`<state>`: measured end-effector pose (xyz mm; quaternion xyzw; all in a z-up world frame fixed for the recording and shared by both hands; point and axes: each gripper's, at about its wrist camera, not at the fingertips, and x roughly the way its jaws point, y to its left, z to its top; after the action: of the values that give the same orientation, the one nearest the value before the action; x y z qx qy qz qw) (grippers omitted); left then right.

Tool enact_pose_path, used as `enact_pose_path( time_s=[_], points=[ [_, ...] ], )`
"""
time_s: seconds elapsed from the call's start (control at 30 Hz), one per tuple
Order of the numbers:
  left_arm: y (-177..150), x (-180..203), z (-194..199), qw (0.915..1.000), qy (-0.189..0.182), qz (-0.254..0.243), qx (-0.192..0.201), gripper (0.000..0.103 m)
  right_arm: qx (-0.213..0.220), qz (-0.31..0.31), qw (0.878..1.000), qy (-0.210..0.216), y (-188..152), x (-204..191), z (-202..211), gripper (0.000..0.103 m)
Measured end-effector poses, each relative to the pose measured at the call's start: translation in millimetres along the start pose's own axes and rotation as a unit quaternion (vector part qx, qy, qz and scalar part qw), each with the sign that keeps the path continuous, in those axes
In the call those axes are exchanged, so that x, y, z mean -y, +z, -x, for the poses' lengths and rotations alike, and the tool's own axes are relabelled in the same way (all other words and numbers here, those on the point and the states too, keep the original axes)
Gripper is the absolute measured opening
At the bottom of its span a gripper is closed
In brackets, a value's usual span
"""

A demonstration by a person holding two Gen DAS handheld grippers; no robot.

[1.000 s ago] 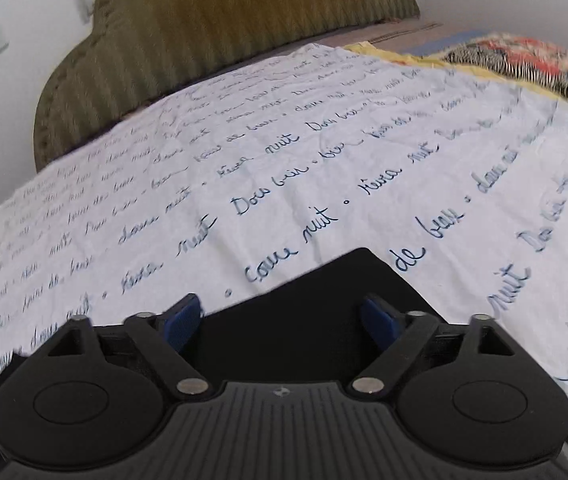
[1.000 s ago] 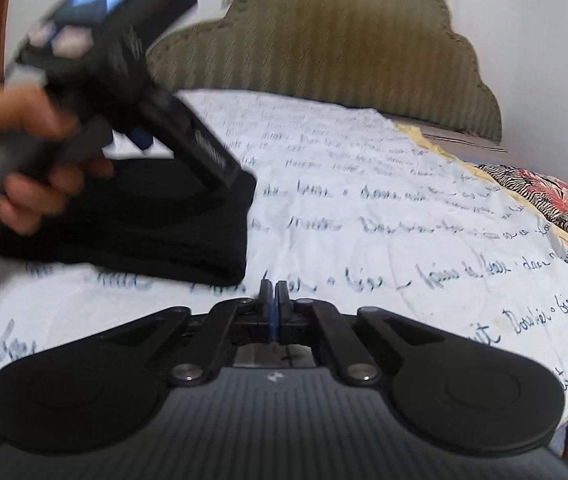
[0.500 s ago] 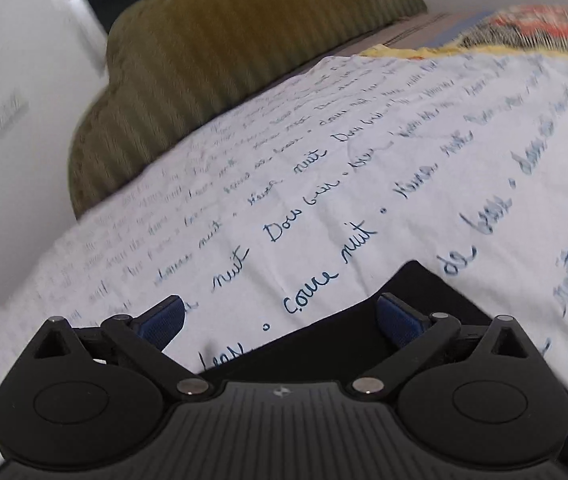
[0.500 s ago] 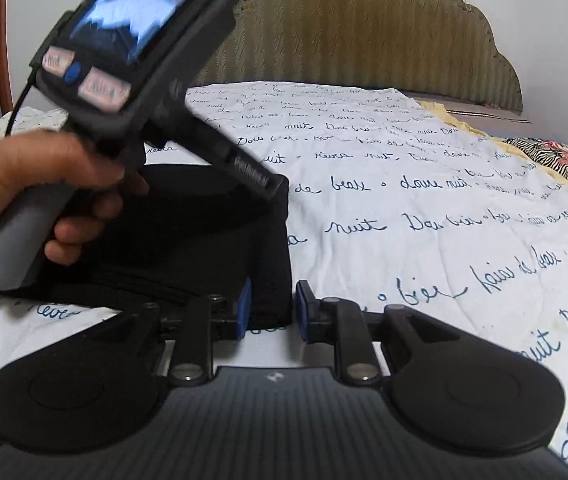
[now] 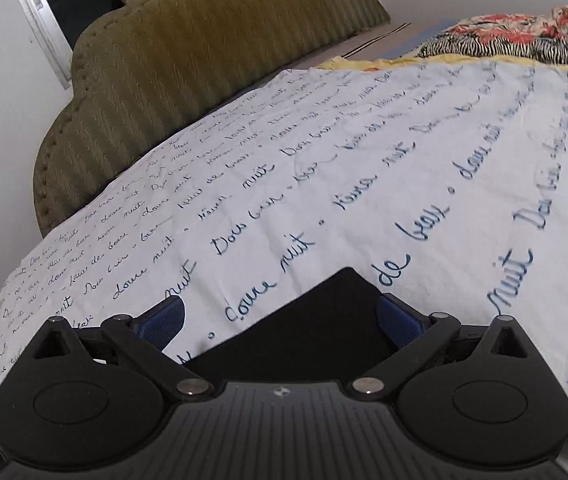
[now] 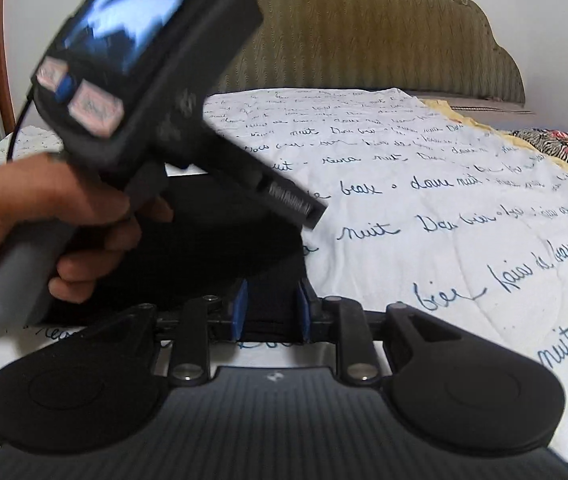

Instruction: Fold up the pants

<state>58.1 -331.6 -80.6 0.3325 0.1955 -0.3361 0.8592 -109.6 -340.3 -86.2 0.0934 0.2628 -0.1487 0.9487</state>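
The folded black fabric pants (image 6: 220, 264) lie flat on the white script-printed bedsheet (image 5: 363, 184), short of the olive quilted headboard (image 5: 188, 64), so the left tongs (image 5: 280, 320) stand wide apart and the right tongs (image 6: 270, 312), their jaws having just parted, bracket a corner unclamped.

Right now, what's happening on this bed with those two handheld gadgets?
A person is folding black pants on a bed sheet printed with blue handwriting, holding a grasping tool in each hand. The left tool is wide open, with a corner of the folded pants between its pads but not pinched. The right tool has just been opening; its pads stand slightly apart around the pants' near edge, not squeezing. The pants lie in a flat, folded bundle.
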Motion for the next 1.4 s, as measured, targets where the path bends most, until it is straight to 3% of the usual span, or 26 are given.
enact_pose_path(
  time_s=[0.07, 0.43, 0.7, 0.77, 1.0, 1.13, 1.2, 1.33, 1.4],
  points=[
    [-0.5, -0.7, -0.3, 1.0, 0.0, 0.004, 0.001, 0.103, -0.003, 0.003, 1.0, -0.002, -1.4, 1.9, 1.4, 0.028],
    [-1.2, -10.0, 5.8, 0.9998, -0.004, 0.018, -0.006, 0.103, 0.003, 0.007, 1.0, -0.019, 8.3, -3.4, 14.6, 0.029],
    [-1.9, -15.4, 10.7, 0.9999, -0.001, 0.014, -0.003, 0.103, 0.004, 0.013, 1.0, -0.006, 16.0, -9.6, 15.0, 0.029],
    [-1.7, -18.0, 12.2, 0.9998, -0.007, 0.016, -0.006, 0.103, -0.001, 0.013, 1.0, -0.005, 14.8, -10.5, 11.0, 0.036],
    [4.3, -26.1, 12.5, 0.9988, -0.028, 0.031, -0.025, 0.103, -0.011, 0.015, 1.0, -0.005, 8.8, -10.5, 4.2, 0.04],
    [17.6, -51.0, -1.0, 0.9976, 0.004, 0.06, -0.034, 0.103, 0.002, -0.001, 1.0, -0.005, 10.3, -6.6, 7.5, 0.04],
    [24.6, -68.0, -11.9, 0.9949, -0.03, 0.079, -0.053, 0.102, 0.004, -0.016, 1.0, 0.005, 11.8, -1.7, 7.1, 0.041],
    [32.6, -77.9, -34.3, 0.9738, -0.197, 0.054, -0.1, 0.103, 0.0, -0.045, 0.999, 0.015, 10.8, 6.5, 4.5, 0.044],
    [32.8, -74.0, -39.0, 0.9728, -0.213, 0.016, -0.09, 0.103, -0.002, -0.046, 0.999, 0.015, 9.3, 7.4, 2.9, 0.047]
  ],
)
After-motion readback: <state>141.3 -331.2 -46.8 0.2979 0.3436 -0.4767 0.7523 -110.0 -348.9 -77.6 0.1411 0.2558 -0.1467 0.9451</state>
